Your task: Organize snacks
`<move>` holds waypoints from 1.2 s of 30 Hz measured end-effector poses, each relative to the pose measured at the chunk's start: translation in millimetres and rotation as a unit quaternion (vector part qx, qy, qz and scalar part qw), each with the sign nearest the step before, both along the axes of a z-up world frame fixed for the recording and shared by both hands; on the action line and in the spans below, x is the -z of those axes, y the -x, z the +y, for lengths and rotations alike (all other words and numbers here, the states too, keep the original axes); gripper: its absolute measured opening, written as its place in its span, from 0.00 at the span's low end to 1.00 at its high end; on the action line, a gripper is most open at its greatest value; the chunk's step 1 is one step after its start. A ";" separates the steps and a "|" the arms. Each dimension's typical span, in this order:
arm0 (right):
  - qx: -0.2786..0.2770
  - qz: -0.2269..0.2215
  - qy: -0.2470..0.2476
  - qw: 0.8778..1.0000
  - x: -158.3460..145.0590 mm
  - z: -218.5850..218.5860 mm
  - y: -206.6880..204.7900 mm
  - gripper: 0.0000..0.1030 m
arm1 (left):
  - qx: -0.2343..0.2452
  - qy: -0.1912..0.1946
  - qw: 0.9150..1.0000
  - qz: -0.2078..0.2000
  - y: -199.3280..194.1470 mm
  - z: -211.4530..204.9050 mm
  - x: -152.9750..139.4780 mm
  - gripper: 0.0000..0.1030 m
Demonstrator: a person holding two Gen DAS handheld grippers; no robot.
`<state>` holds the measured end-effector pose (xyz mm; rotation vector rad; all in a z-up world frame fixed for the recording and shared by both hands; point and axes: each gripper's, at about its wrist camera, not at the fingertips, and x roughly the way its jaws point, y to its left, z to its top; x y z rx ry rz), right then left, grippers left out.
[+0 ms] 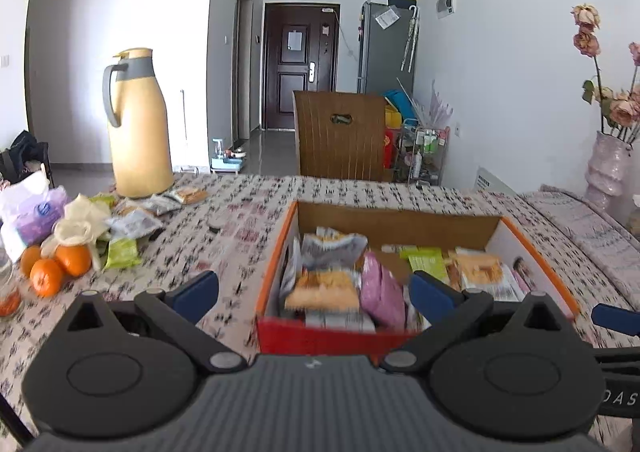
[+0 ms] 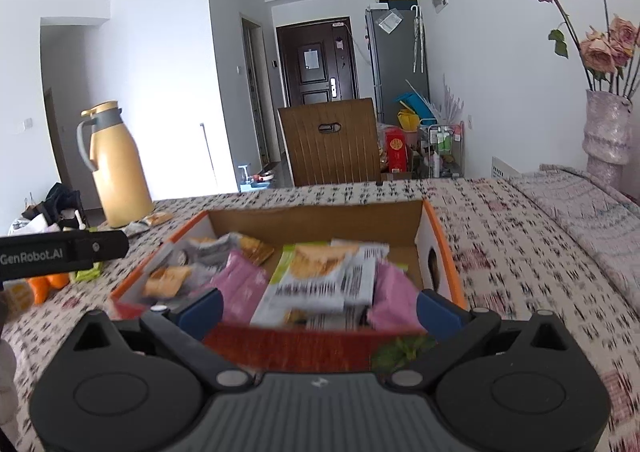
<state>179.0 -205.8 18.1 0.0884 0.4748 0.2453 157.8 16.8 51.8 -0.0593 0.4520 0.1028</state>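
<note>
Both tools gaped empty at the box (image 1: 400, 220) edge: left tool (image 1: 314, 292), right tool (image 2: 320, 306). Loose snack packets (image 1: 132, 224) lay on the worktop (image 1: 240, 212) at ten o'clock (nearer the left tool), strewn toward the flask (image 1: 138, 124).

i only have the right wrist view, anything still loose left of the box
Observer: Yes, several snack packets lie loose by the flask, outside the box.
Operator: which is nearest the box
Observer: A green packet, beside three oranges.
Operator: left gripper holding anything
Observer: No, the left gripper is open and empty.
Operator: anything else in that pile
Observer: A purple and white bag at the far left edge.
</note>
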 end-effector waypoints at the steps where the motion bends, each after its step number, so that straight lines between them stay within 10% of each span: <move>1: -0.001 0.003 -0.001 1.000 2.0 -0.6 7.2 1.00 | 0.001 0.000 1.000 0.003 6.0 0.2 1.8 1.00; 36: -0.002 0.056 0.010 0.998 39.0 -10.8 111.1 1.00 | 0.043 0.008 0.996 0.072 101.5 -0.3 53.9 1.00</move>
